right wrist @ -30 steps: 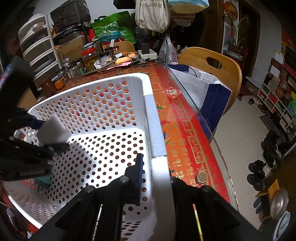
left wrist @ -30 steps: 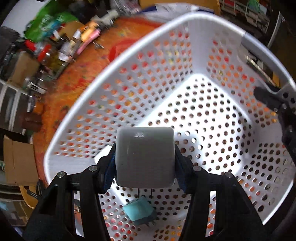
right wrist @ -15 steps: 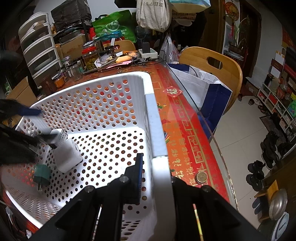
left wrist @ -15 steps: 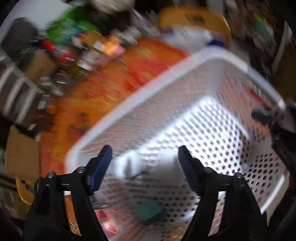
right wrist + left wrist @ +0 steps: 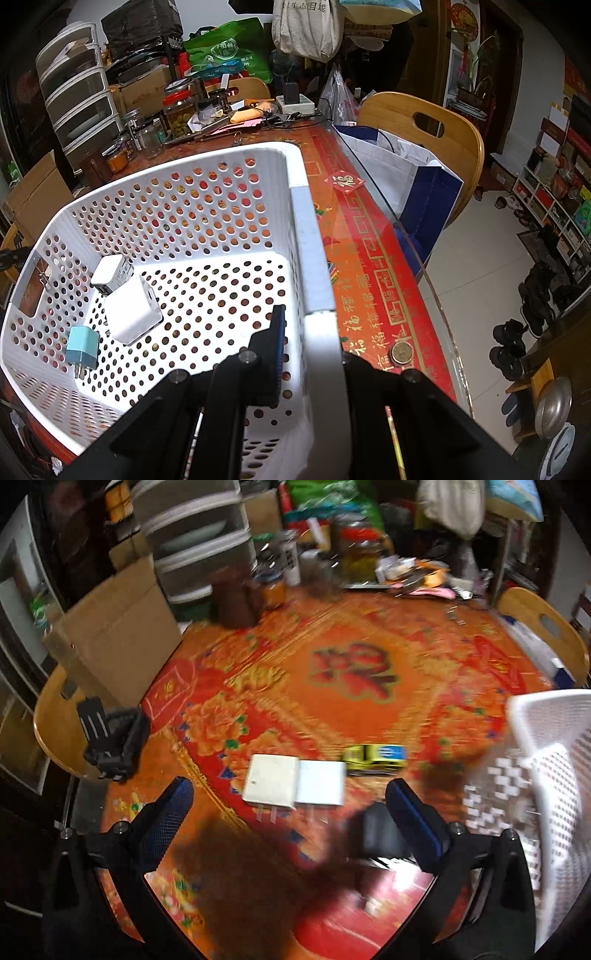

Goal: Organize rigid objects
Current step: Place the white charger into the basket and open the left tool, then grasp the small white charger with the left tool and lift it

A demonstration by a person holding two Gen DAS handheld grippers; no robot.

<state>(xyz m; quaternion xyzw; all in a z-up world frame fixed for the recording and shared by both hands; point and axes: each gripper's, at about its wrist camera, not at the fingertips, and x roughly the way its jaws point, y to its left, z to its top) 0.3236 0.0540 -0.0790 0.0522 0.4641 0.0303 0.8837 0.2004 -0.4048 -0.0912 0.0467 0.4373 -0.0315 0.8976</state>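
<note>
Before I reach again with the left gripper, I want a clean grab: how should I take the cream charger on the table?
Come down from above and pinch the cream charger across its near and far edges; its right side touches the white charger.

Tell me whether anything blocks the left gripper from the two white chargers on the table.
Nothing visible does. The left gripper is open, and the two white chargers lie side by side just ahead on bare tablecloth.

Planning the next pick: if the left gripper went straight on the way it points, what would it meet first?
Probably the two white chargers lying side by side on the table, centred between the open left gripper's fingers. The view is blurred, so depth is uncertain.
</note>
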